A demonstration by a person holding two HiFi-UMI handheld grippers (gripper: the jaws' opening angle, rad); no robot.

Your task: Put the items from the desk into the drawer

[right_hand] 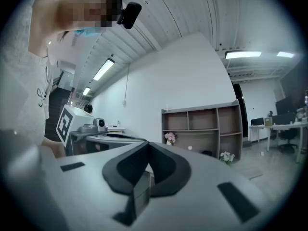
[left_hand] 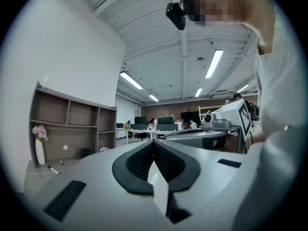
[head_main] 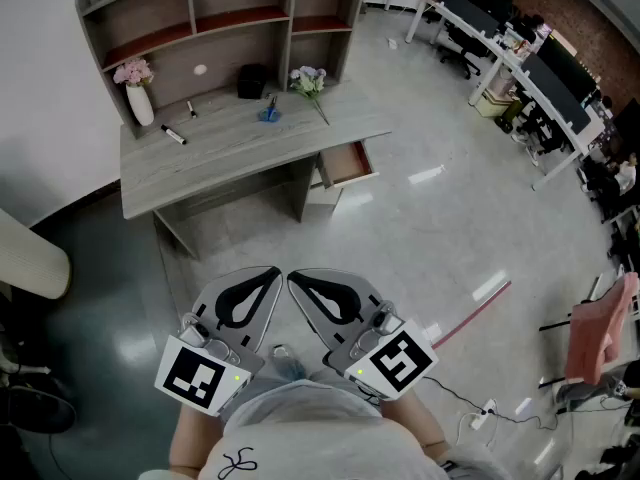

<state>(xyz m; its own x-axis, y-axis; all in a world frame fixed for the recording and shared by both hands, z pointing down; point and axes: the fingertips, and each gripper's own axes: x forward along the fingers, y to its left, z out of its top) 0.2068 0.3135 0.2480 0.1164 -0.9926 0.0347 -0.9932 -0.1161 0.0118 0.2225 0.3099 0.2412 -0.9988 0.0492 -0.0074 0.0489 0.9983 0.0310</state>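
Note:
The grey desk (head_main: 230,153) stands far ahead with its drawer (head_main: 346,163) pulled open at the right. On the desk lie a black marker (head_main: 173,134), a small blue item (head_main: 269,114), a black box (head_main: 251,80) and a flower bunch (head_main: 310,83). A white vase of pink flowers (head_main: 138,90) stands at the left. Both grippers are held close to my body, far from the desk. The left gripper (head_main: 274,271) (left_hand: 154,141) is shut and empty. So is the right gripper (head_main: 293,279) (right_hand: 147,143), its tip beside the left one.
A shelf unit (head_main: 215,18) rises behind the desk, with a small white ball (head_main: 200,69) on it. Office desks and chairs (head_main: 520,58) line the far right. A pink chair (head_main: 600,338) and a floor cable (head_main: 480,408) are at the right.

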